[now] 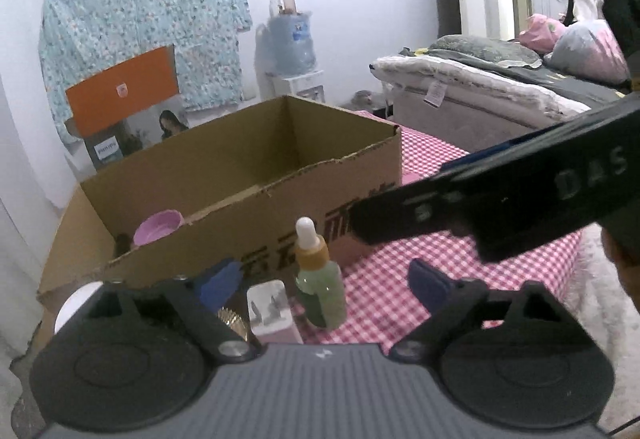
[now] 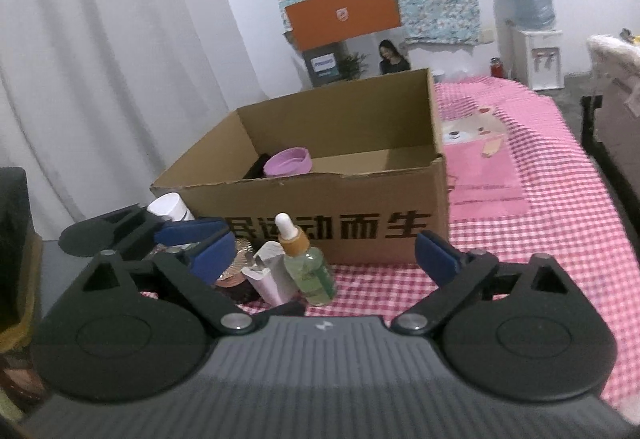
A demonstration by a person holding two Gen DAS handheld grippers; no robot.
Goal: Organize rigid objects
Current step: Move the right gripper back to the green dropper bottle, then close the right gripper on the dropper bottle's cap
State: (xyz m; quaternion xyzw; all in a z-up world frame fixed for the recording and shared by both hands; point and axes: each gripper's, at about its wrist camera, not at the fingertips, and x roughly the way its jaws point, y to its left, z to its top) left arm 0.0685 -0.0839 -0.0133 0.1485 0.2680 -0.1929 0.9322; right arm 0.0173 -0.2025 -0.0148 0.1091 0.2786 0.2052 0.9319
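Checked pink cloth [image 2: 540, 239] covers the table; bed [image 1: 500, 95] behind.

box [image 2: 320, 195] brown | bowl [image 2: 289, 161] lilac | dropper bottle [image 2: 306, 265] green, amber collar | tablecloth [image 2: 540, 239] pink-white check

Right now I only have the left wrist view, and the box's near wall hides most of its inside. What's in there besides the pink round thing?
Observer: A dark object lies against the left side of the pink bowl in the cardboard box. I can't tell what it is.
Operator: What sits left of the white carton?
Observer: Next to the white carton is a ribbed, round, gold-pink piece, with a white jar further back.
Operator: Anything on the cloth right of the box?
Observer: A pink cartoon mat lies flat there.
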